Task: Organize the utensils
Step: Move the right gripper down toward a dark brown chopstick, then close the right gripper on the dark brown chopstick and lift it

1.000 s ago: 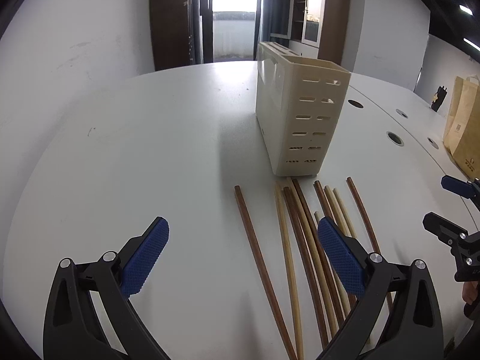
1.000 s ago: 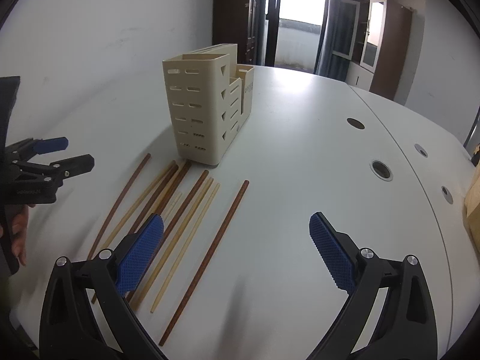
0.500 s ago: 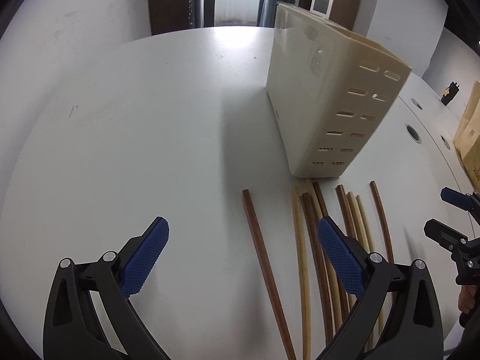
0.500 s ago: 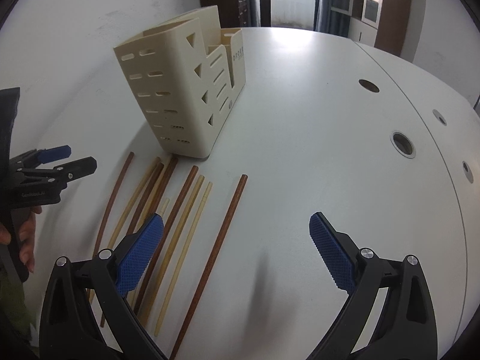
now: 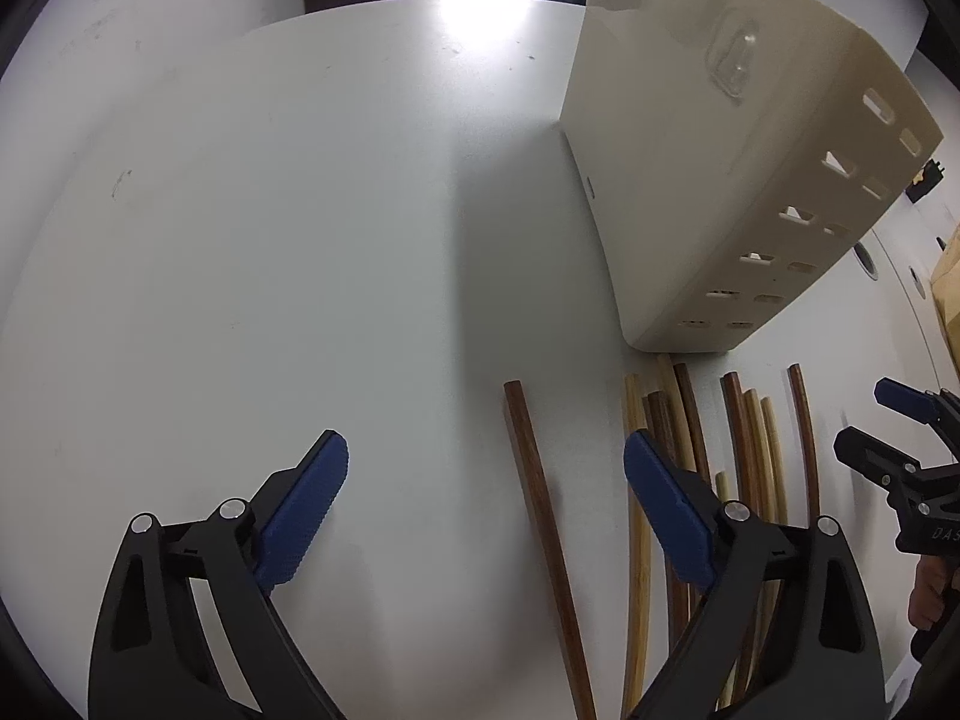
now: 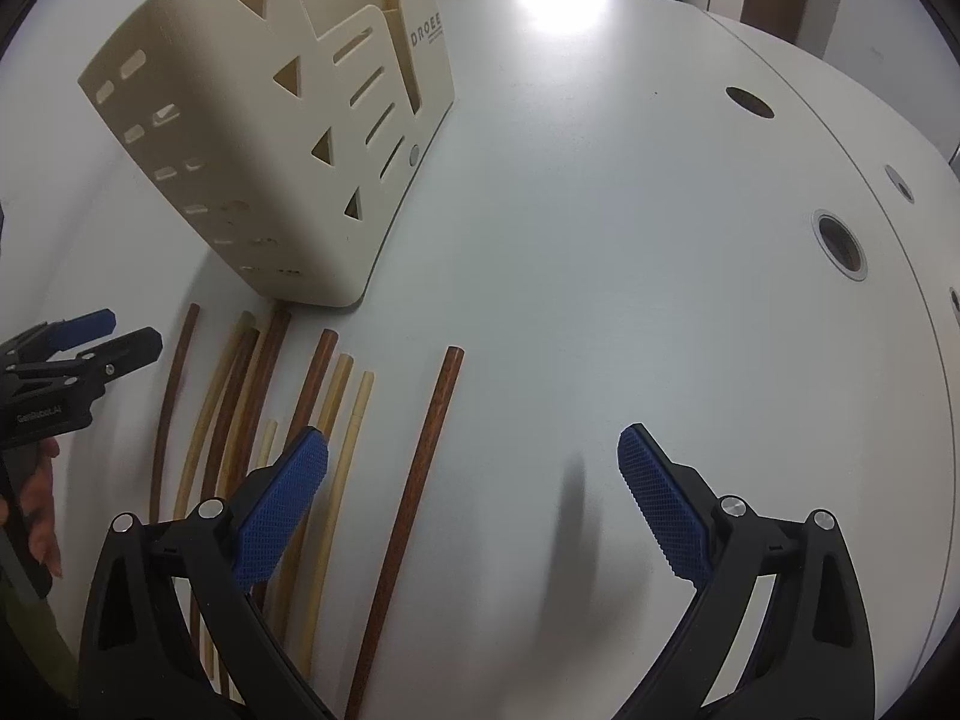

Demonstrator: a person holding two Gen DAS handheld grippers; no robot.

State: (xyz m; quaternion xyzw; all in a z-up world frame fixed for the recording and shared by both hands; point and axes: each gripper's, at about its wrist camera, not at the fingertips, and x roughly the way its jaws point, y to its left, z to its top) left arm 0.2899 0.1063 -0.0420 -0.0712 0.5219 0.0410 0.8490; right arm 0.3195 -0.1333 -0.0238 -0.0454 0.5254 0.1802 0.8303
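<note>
Several wooden chopsticks, dark brown and pale, lie side by side on the white table before a cream slotted utensil holder [image 5: 720, 180] [image 6: 270, 138]. In the left wrist view my left gripper [image 5: 486, 504] hangs over a lone dark chopstick [image 5: 540, 516]; its jaws are closing, with that stick between them untouched. In the right wrist view my right gripper [image 6: 474, 498] stands open above another lone dark chopstick [image 6: 414, 498], which lies between its blue pads. Each gripper shows at the edge of the other's view: the right gripper [image 5: 888, 438] and the left gripper [image 6: 90, 336].
The white table [image 6: 600, 240] has round cable holes [image 6: 840, 243] toward the right. A brown paper bag [image 5: 948, 288] sits at the far right. A person's hand [image 6: 36, 504] holds the left gripper's handle. Doors and cabinets stand behind the table.
Both grippers have dropped and come closer to the chopsticks and the holder, tilting further down. The left jaws have narrowed slightly. The chopsticks have not moved.
</note>
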